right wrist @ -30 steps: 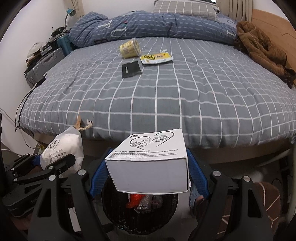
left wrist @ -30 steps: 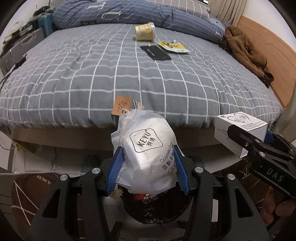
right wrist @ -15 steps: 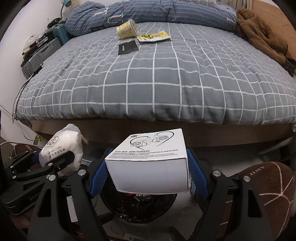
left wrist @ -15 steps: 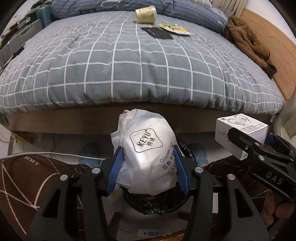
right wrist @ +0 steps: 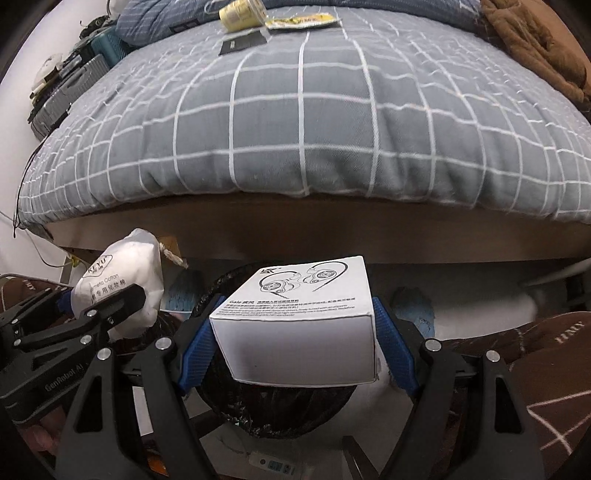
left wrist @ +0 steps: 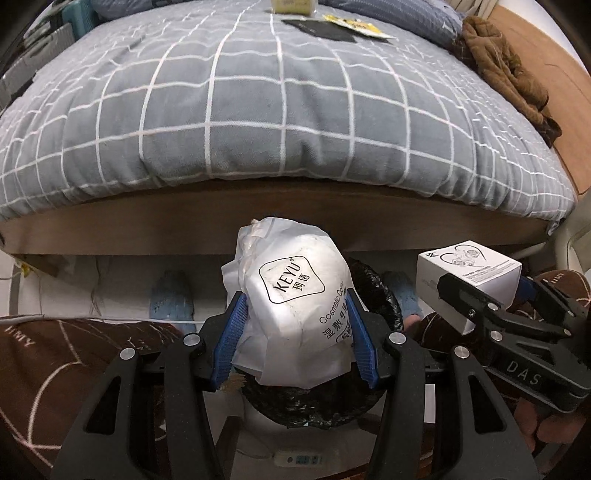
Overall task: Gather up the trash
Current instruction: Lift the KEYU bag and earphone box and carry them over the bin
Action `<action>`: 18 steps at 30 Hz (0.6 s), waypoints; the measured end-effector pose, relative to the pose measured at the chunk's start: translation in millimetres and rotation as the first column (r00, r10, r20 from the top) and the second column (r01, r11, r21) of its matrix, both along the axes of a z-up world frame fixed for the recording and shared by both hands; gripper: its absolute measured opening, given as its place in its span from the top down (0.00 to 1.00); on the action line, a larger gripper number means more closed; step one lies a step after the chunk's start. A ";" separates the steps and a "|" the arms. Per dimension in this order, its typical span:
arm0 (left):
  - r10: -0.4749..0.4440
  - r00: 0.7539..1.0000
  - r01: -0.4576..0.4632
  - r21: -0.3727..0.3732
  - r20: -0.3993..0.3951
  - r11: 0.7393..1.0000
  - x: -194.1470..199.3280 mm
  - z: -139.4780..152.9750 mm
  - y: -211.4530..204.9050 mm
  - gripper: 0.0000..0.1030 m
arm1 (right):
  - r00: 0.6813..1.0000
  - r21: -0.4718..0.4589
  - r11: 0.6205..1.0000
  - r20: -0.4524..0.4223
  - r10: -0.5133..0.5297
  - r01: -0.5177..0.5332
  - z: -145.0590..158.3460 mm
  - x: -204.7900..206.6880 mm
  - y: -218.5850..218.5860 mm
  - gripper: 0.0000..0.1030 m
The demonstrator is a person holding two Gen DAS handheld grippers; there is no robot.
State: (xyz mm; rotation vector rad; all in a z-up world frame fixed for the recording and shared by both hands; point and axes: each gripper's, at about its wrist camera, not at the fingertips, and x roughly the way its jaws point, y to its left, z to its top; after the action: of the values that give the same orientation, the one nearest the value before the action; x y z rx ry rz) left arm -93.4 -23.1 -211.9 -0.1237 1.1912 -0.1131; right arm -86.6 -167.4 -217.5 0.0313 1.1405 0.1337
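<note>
My left gripper (left wrist: 295,332) is shut on a white KEYU cotton-pad bag (left wrist: 295,295) and holds it over a bin lined with a black bag (left wrist: 380,295). My right gripper (right wrist: 295,332) is shut on a white earphone box (right wrist: 299,325) above the same bin (right wrist: 280,410). The box also shows in the left wrist view (left wrist: 469,273), the bag in the right wrist view (right wrist: 122,280). On the far side of the bed lie a yellow cup (right wrist: 240,13), a yellow wrapper (right wrist: 303,20) and a black card (right wrist: 240,44).
The grey checked bed (left wrist: 258,110) fills the view ahead, its wooden frame (left wrist: 280,218) just beyond the bin. A brown jacket (left wrist: 506,70) lies at the bed's right edge. Suitcases (right wrist: 62,96) stand at the left. Brown slippers (left wrist: 55,362) flank the bin.
Both grippers have lowered and tilted down over the bin, still holding the bag and the box. The bed has risen in view and the floor under it now shows.
</note>
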 end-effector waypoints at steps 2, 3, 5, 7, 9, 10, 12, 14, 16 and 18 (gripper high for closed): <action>0.006 1.000 -0.006 0.000 -0.009 1.000 2.7 -4.3 3.3 0.49 | 1.000 0.001 1.000 -0.013 0.003 -0.003 -4.7 3.0 2.1 0.27; 0.010 1.000 -0.010 0.000 -0.014 1.000 2.5 -6.1 5.5 0.49 | 1.000 0.002 1.000 -0.019 0.005 -0.005 -6.4 5.1 3.1 0.27; 0.021 1.000 -0.021 -0.002 -0.023 1.000 1.5 -9.1 12.1 0.49 | 0.999 0.000 1.000 -0.037 0.011 -0.011 -12.7 7.6 7.1 0.27; 0.036 0.999 -0.036 -0.003 -0.029 0.999 0.1 -10.8 18.9 0.49 | 0.998 0.001 1.000 -0.050 0.022 -0.022 -16.6 9.5 12.7 0.27; 0.053 0.998 -0.053 -0.004 -0.035 0.999 -1.4 -13.6 27.7 0.49 | 0.998 0.002 0.999 -0.058 0.037 -0.037 -19.8 10.3 19.0 0.27; 0.058 0.998 -0.059 -0.007 -0.037 0.998 -2.3 -14.4 31.0 0.49 | 0.997 0.001 0.999 -0.061 0.047 -0.047 -21.3 11.1 23.2 0.27; 0.068 0.997 -0.069 -0.012 -0.042 0.998 -3.7 -16.2 37.1 0.49 | 0.996 0.003 0.998 -0.066 0.063 -0.063 -23.9 12.4 29.3 0.27; 0.074 0.996 -0.075 -0.011 -0.045 0.997 -4.3 -17.1 41.1 0.49 | 0.994 0.001 0.997 -0.072 0.078 -0.078 -26.5 13.3 35.7 0.27; 0.075 0.996 -0.075 -0.012 -0.049 0.997 -4.1 -17.7 42.3 0.49 | 0.993 0.000 0.996 -0.079 0.090 -0.091 -28.1 13.6 40.3 0.26; 0.069 0.996 -0.069 -0.013 -0.049 0.998 -5.7 -19.0 41.9 0.49 | 0.992 -0.015 0.995 -0.079 0.096 -0.098 -28.9 13.3 42.6 0.26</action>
State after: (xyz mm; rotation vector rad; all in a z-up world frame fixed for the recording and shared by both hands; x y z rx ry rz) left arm -99.2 18.7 -230.9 -0.1808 1.2330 -0.0581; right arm -73.3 -124.8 -246.4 -0.0356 1.2222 0.2099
